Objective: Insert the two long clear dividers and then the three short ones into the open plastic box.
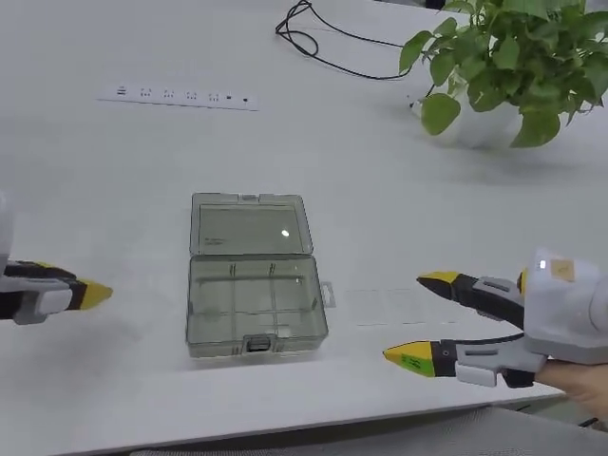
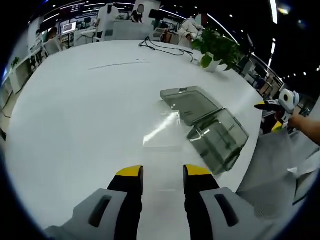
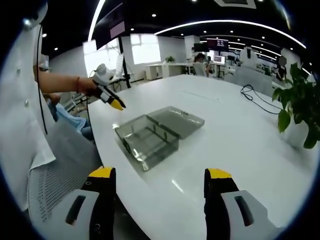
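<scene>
Yellow-tipped, the left tool (image 2: 163, 172) stood a narrow gap open, gripping nothing, at 9 o'clock of the smoky plastic box (image 1: 218, 344). The box lay open on the white surface (image 1: 114, 190), long axis 9 to 3, lid (image 1: 249, 224) flat toward 12. At 3 o'clock the right tool (image 1: 418, 318) gaped wide, empty.

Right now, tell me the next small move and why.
Probably lower the right gripper toward what look like clear dividers lying just right of the box and close on one. Its jaws are open and empty, those faint pieces sit right ahead of it, and the box is open.
</scene>
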`<state>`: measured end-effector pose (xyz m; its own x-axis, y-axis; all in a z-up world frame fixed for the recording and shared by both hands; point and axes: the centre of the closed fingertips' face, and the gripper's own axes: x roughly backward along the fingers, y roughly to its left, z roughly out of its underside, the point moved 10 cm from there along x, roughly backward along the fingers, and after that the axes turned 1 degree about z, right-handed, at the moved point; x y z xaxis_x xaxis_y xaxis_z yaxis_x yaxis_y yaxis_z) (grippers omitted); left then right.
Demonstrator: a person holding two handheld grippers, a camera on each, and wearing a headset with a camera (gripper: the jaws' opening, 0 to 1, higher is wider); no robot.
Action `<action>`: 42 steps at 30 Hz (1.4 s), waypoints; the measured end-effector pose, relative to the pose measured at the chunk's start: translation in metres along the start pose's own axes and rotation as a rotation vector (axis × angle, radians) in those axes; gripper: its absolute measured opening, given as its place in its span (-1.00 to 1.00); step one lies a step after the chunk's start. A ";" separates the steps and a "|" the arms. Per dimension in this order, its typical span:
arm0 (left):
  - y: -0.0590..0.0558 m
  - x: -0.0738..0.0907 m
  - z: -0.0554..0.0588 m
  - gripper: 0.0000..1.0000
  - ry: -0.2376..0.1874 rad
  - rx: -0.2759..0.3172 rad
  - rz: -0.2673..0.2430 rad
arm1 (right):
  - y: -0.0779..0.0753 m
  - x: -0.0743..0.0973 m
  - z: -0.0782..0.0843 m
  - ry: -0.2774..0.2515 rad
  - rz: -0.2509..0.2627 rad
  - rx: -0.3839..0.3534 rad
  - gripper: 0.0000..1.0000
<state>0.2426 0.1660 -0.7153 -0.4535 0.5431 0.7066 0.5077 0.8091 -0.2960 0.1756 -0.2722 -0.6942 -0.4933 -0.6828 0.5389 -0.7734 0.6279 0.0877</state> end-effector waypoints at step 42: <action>-0.127 -0.020 -0.043 -0.40 -0.310 0.084 0.322 | 0.058 -0.045 -0.108 -0.247 0.054 -0.282 -0.39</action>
<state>0.2190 0.0432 -0.6637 -0.4867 0.8012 0.3481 0.6035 0.5965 -0.5291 0.1956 -0.1644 -0.6226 -0.6379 -0.6939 0.3341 -0.6205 0.7200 0.3106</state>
